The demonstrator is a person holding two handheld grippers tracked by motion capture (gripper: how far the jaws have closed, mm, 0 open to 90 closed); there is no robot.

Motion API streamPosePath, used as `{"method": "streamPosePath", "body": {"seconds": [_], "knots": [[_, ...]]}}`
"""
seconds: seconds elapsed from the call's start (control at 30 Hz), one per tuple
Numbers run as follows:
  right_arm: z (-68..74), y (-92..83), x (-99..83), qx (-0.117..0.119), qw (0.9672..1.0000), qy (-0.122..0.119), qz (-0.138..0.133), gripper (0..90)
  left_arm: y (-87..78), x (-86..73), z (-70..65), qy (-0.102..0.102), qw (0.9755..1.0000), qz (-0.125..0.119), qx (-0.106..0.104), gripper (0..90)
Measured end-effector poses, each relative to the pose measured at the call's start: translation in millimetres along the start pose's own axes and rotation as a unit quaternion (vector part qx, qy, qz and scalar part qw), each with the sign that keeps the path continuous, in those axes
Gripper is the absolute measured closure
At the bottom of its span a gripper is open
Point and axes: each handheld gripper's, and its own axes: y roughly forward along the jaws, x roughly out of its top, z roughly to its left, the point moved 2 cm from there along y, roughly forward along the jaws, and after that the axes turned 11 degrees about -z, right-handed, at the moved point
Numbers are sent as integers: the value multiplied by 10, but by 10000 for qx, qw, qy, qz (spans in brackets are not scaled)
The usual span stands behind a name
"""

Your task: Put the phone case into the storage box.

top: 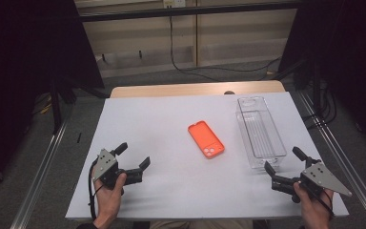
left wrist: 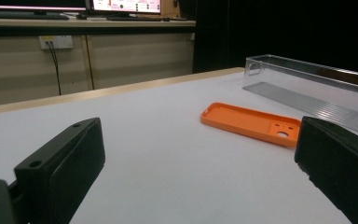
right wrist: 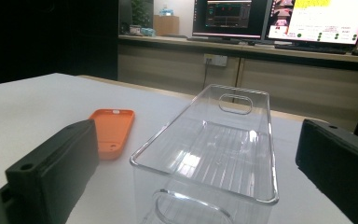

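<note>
High view: orange phone case point(top: 206, 139) lies flat near the middle of the table point(top: 162, 119), just beside a clear bin point(top: 259, 132) along the right edge. Left gripper point(top: 134, 157) rests at the near left corner, right gripper point(top: 281, 166) at the near right, just short of the bin; both spread wide, holding nothing. Work looks unstarted: case untouched, bin empty.

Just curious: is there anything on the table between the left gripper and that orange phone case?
No. In the high view, bare white table separates the left gripper from the orange phone case.
</note>
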Motion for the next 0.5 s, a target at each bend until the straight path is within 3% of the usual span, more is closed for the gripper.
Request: {"method": "streamPosePath", "body": {"seconds": [0.5], "knots": [[0, 2, -2, 10, 10000, -30, 8, 0, 215, 54, -83, 40, 9993, -192, -304, 16]]}}
